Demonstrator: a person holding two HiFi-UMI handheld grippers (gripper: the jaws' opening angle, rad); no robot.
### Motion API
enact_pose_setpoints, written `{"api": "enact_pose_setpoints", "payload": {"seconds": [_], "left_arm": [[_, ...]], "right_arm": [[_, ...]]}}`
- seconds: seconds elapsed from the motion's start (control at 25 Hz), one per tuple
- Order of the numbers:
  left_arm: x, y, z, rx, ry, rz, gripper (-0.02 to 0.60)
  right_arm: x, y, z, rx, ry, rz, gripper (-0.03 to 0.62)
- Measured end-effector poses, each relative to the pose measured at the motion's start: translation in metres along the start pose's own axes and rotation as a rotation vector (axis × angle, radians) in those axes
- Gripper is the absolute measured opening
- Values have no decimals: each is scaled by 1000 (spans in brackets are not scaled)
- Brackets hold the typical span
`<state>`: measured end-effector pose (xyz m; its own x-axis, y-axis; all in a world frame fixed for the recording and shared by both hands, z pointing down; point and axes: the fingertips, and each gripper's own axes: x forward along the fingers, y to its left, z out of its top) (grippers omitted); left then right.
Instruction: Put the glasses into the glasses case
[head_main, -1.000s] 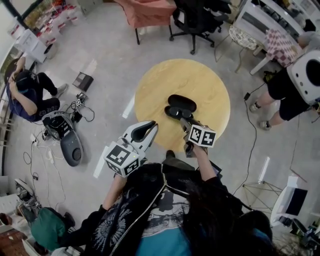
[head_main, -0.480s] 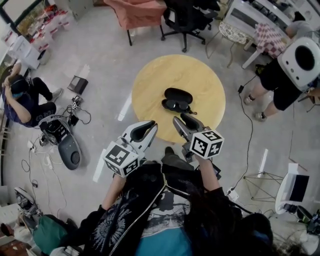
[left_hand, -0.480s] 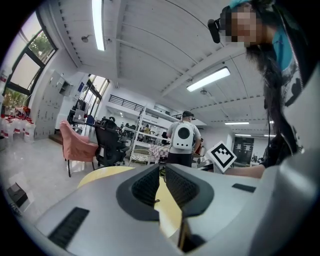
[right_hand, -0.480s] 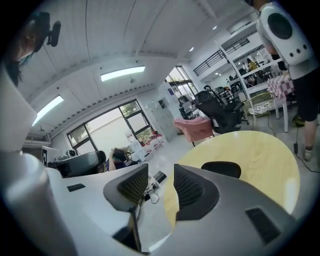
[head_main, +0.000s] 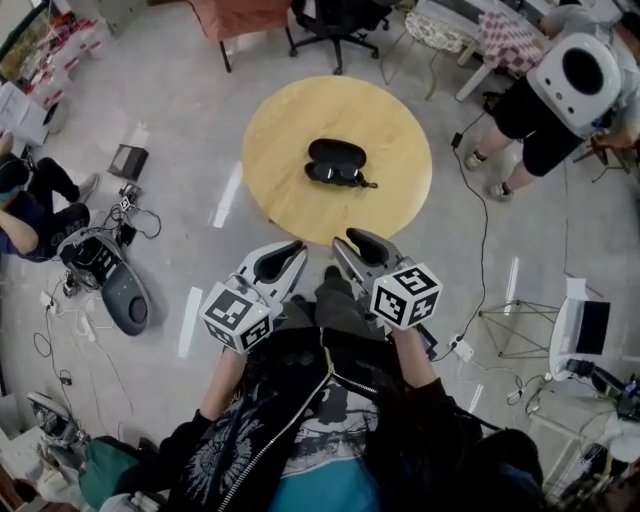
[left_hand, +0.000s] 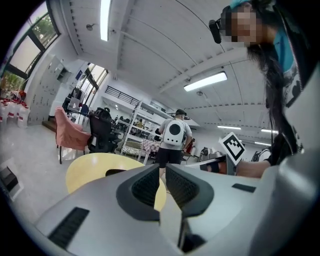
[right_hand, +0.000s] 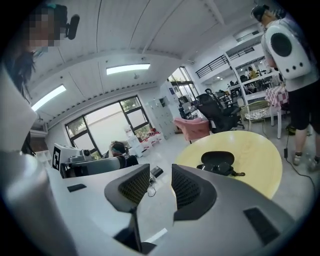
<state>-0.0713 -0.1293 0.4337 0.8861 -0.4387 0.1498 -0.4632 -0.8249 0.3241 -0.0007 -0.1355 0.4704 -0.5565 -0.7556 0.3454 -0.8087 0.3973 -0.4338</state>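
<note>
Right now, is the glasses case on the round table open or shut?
Open. The case has its lid raised, and the glasses lie uncovered in front of it.

Case (head_main: 336, 152): black, oval clamshell, lid open, lying flat approx. ctr of table (head_main: 290, 120). Glasses (head_main: 336, 175): dark frame w/ dark lenses, flat, lenses side by side, touching case's near edge. Cannot tell if seated in lower half. One thin dark end sticks out to the right.
</note>
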Motion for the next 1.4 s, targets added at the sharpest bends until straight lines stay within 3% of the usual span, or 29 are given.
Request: {"api": "enact_pose_setpoints", "payload": {"seconds": [0.32,0.64,0.96,1.4], "left_arm": [[-5,-31,-11,-12,-6,-22,31],[9,-54,-4,16,-21,32,32],[37,-124,-24,24,-19,84,32],[39,-208,-60,8,-8,171,32]], "right_arm": [[-24,15,-7,-14,-13,10,132],[-65,9,-7,-14,-40,53,120],[-132,-14,-23,-33,-39,109,114],[-201,-11,-58,-69,-11,212,97]]}}
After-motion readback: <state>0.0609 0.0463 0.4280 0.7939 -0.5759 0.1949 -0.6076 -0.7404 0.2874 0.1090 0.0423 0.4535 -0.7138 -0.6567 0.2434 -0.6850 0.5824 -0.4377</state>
